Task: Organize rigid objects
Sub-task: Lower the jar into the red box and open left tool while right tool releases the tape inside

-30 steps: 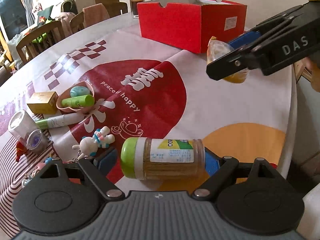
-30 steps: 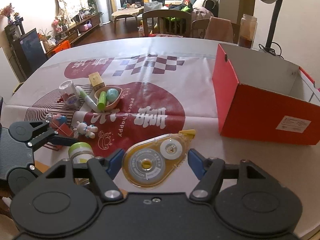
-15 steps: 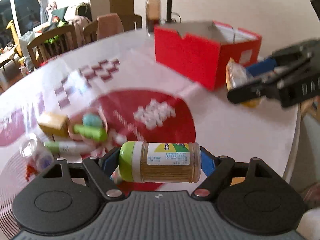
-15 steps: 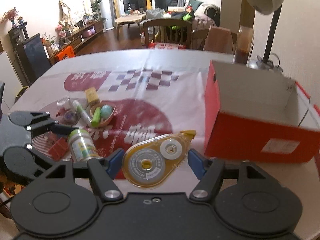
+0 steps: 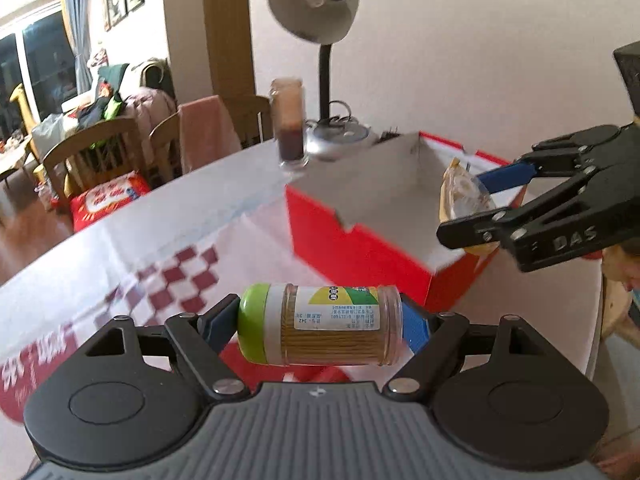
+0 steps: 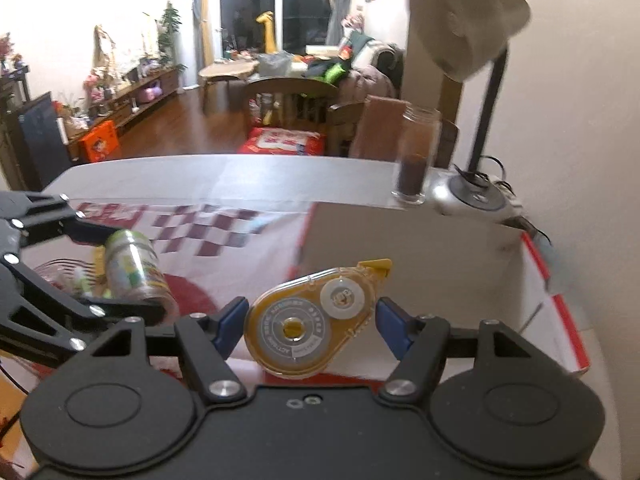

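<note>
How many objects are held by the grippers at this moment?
2. The toothpick jar lies sideways in the left gripper, short of the red box. The correction tape sits in the right gripper, above the box opening.

I can't read the jar's label (image 5: 344, 312), too small. My left gripper (image 6: 132, 276) hides the table items behind it, and the red box's (image 6: 568, 320) near wall sits behind my right gripper.
</note>
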A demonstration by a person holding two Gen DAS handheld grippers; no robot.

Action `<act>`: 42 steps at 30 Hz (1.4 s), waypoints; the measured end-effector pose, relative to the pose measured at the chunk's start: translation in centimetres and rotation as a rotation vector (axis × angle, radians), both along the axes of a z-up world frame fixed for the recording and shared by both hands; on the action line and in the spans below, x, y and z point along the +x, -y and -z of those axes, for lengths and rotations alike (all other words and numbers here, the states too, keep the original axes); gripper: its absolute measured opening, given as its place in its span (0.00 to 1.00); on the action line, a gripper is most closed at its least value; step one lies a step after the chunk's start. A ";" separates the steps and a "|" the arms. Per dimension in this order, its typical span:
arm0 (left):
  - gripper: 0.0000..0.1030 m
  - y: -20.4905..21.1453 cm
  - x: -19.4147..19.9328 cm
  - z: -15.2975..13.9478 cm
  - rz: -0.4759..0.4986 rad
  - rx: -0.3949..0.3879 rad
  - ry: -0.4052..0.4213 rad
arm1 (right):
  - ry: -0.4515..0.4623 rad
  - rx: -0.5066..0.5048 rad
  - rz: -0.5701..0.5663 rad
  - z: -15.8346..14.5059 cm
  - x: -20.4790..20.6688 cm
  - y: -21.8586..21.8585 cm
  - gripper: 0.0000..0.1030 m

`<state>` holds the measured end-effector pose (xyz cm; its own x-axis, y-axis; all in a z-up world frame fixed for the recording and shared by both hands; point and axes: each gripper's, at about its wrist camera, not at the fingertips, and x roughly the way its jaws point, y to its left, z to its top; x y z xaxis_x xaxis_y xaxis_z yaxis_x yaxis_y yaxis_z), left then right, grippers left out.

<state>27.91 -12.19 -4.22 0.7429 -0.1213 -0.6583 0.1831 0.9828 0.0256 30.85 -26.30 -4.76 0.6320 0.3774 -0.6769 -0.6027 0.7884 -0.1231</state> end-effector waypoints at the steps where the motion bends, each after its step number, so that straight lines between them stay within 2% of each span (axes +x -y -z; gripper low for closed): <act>1: 0.80 0.4 0.8 -0.3 0.008 0.001 0.002 | -0.010 -0.005 0.007 0.0 0.8 0.4 0.67; 7: 0.80 3.2 6.3 -1.1 0.044 0.016 -0.003 | -0.020 -0.070 0.045 1.1 5.1 2.4 0.67; 12: 0.80 5.7 10.9 -1.2 0.073 0.016 -0.031 | -0.063 -0.108 0.062 2.3 7.7 4.2 0.67; 18: 0.80 9.0 16.1 0.7 0.091 0.038 -0.090 | -0.107 -0.163 0.077 3.5 10.2 6.0 0.67; 23: 0.80 11.1 19.7 3.1 0.106 0.047 -0.174 | -0.164 -0.205 0.054 4.8 12.1 6.7 0.67; 27: 0.80 11.9 21.7 5.1 0.092 0.046 -0.243 | -0.203 -0.247 0.017 5.7 13.3 6.7 0.66; 31: 0.80 12.8 23.2 7.1 0.106 0.077 -0.298 | -0.239 -0.286 -0.006 6.5 14.0 6.7 0.66; 37: 0.80 13.6 24.9 9.3 0.115 0.081 -0.406 | -0.300 -0.315 -0.011 7.2 14.8 6.8 0.66; 42: 0.80 14.1 25.9 10.7 0.133 0.076 -0.486 | -0.317 -0.343 -0.028 7.5 14.9 6.4 0.64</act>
<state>53.80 -26.32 -14.96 0.3301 -0.1321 -0.9347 0.3148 0.9489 -0.0230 45.79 -32.71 -12.25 0.3669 0.1121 -0.9235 -0.6734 0.7169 -0.1805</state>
